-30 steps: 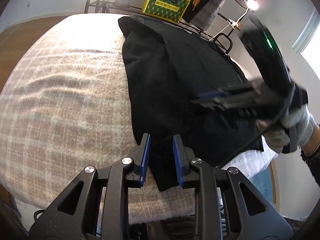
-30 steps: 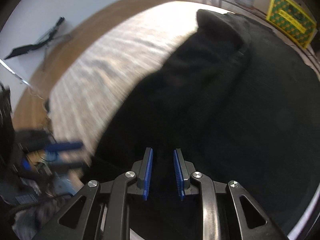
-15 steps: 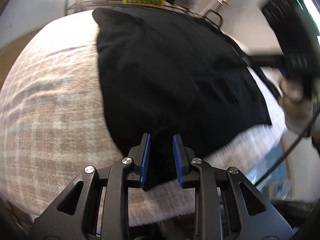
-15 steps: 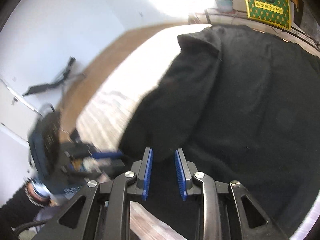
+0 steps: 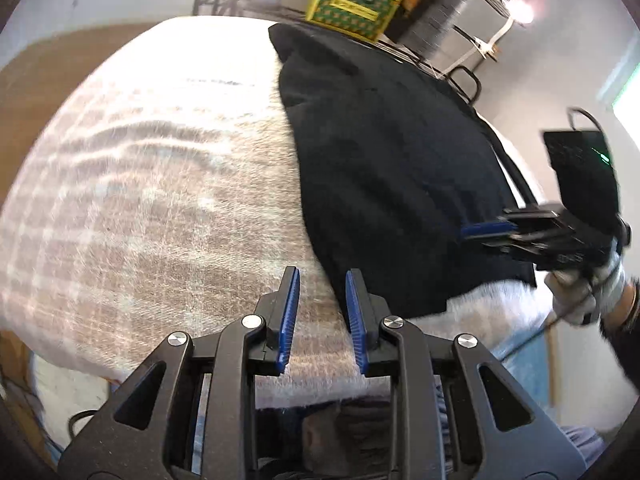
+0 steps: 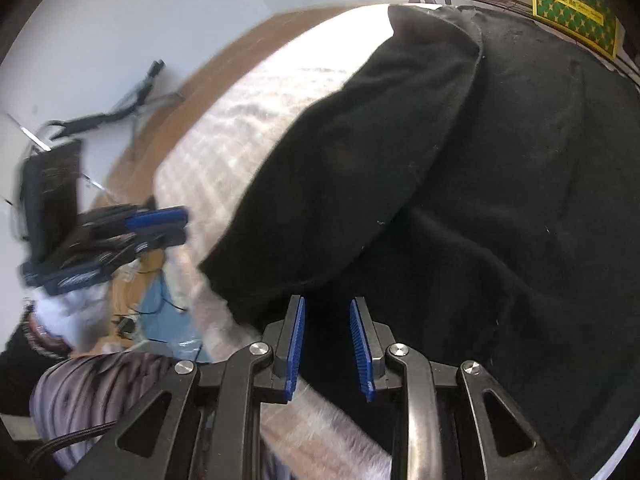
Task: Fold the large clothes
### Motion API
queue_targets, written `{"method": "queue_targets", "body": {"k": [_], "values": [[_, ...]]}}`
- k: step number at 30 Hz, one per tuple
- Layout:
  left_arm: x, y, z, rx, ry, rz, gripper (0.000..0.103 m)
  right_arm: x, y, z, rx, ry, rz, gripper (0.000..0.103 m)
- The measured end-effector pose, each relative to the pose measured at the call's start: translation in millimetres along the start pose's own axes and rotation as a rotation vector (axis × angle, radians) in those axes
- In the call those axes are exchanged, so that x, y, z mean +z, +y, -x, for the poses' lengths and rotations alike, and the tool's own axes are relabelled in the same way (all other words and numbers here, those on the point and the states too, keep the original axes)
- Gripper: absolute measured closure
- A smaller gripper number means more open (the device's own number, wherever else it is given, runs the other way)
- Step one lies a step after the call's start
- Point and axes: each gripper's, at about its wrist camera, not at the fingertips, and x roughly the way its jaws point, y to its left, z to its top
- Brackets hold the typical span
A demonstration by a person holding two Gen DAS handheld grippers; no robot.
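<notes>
**Left gripper clear of the hem corner; right gripper sits over the cloth**

Left gripper (image 5: 322, 316) has its jaws slightly apart with nothing between them, only plaid blanket (image 5: 160, 208) showing in the gap. The black garment (image 5: 384, 168) lies flat on that blanket, just to the right of the left gripper; its near-left hem corner sits right beside the right-hand blue pad. The long axis runs away from the person, from the near hem toward the far edge of the bed, where a bunched part reaches the yellow-green box (image 5: 352, 4).

Right gripper (image 6: 326, 336) is also slightly apart, hovering over the near edge with black cloth behind the gap; no pinch visible. A folded-over flap (image 6: 360, 152) lies ahead-left of it.

Judgement: right gripper is nearer to fabric; left needs a short sideways shift right to reach the corner.
</notes>
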Motion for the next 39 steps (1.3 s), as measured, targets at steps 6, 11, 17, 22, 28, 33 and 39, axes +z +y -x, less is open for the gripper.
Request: {"method": "queue_targets", "body": {"k": [6, 11, 17, 22, 28, 33, 39], "values": [[3, -5, -26, -0.012, 0.056, 0.060, 0.068, 13, -3, 27, 0.015, -0.093, -0.028, 0.069], [10, -12, -32, -0.015, 0.024, 0.037, 0.068, 44, -15, 48, -0.018, -0.179, -0.025, 0.067], [37, -13, -41, 0.032, 0.034, 0.026, 0.068, 99, -59, 65, -0.011, -0.286, -0.099, 0.057], [42, -3, -51, 0.021, 0.075, 0.068, 0.067, 139, -81, 53, 0.021, -0.282, -0.141, 0.057], [30, -3, -45, -0.008, 0.039, 0.112, 0.067, 172, -57, 17, 0.007, -0.180, -0.069, 0.056], [29, -11, -50, -0.028, 0.041, 0.108, 0.095, 192, -37, -6, 0.008, -0.116, -0.066, 0.056], [27, -17, -43, -0.065, -0.015, 0.111, 0.095, 192, -11, -38, -0.018, 0.020, -0.059, 0.056]]}}
